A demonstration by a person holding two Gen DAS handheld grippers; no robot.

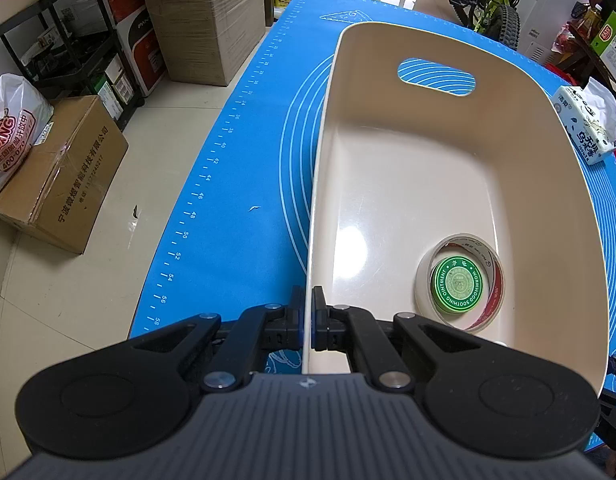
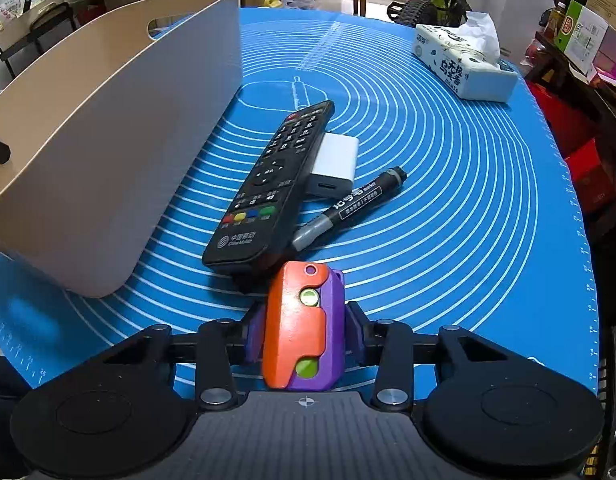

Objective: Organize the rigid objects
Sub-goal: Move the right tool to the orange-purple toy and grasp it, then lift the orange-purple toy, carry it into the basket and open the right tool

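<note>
Both tongs [image 1: 311,300] [image 2: 303,320] clamped: bin [image 1: 388,200], toy [image 2: 299,328].

Most of the cream bin [image 1: 408,184] floor lies bare; only 1 tape roll [image 1: 460,280] sits in its near corner. On the blue mat [image 2: 468,200], the remote [image 2: 267,184], charger [image 2: 334,164] and marker [image 2: 348,208] crowd beside the bin wall; right of them is open mat.

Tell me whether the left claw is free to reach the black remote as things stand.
Probably not: the left claw is shut on the beige bin's rim, and the remote lies outside, past the bin's far wall.
</note>
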